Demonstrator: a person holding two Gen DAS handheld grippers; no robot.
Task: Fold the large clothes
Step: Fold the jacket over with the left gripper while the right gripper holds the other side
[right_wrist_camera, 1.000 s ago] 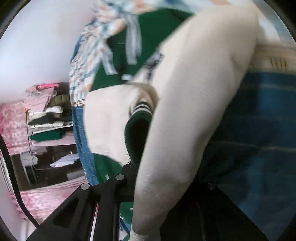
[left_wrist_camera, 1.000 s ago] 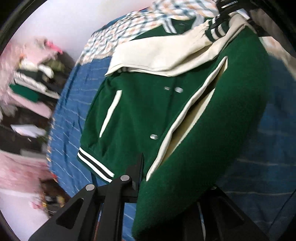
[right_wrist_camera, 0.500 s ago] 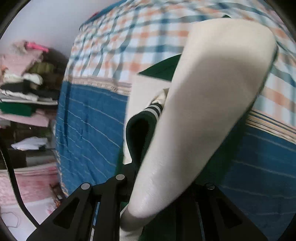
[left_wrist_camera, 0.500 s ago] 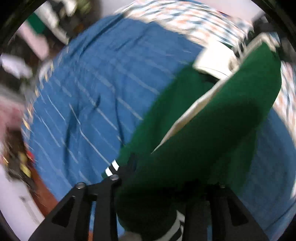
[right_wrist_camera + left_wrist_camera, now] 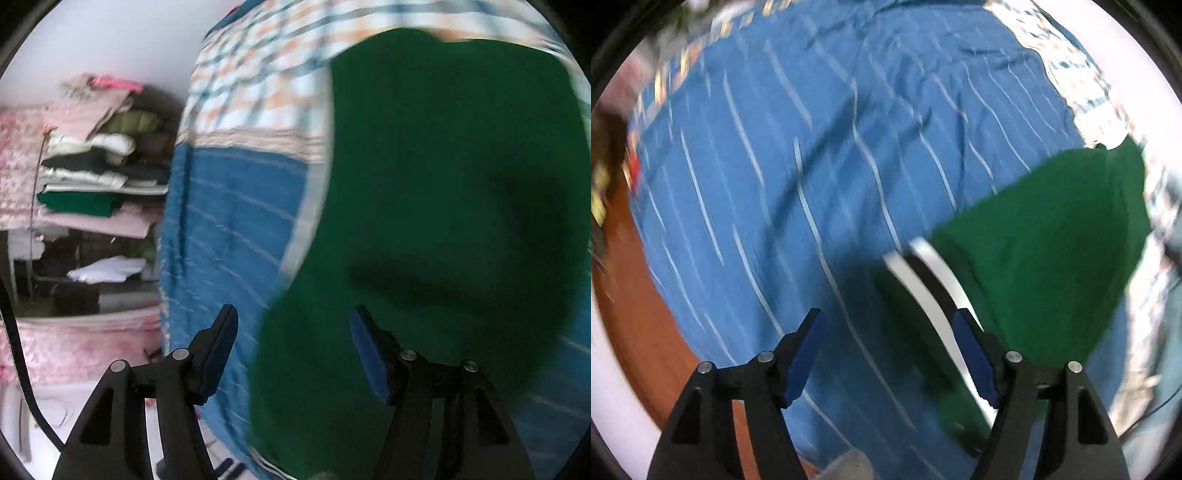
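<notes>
Jacket (image 5: 1052, 258) on bed (image 5: 812, 166); shelves (image 5: 92, 184) left of bed.

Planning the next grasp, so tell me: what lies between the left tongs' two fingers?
Only blue striped bedsheet in the left wrist view; the green jacket lies beside the right-hand finger.

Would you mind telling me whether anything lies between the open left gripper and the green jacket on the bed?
Nothing visible does. The left gripper is open over the blue bedspread, and the jacket lies just ahead to its right, its striped hem next to the right-hand finger, with only bare bedspread around it.
</notes>
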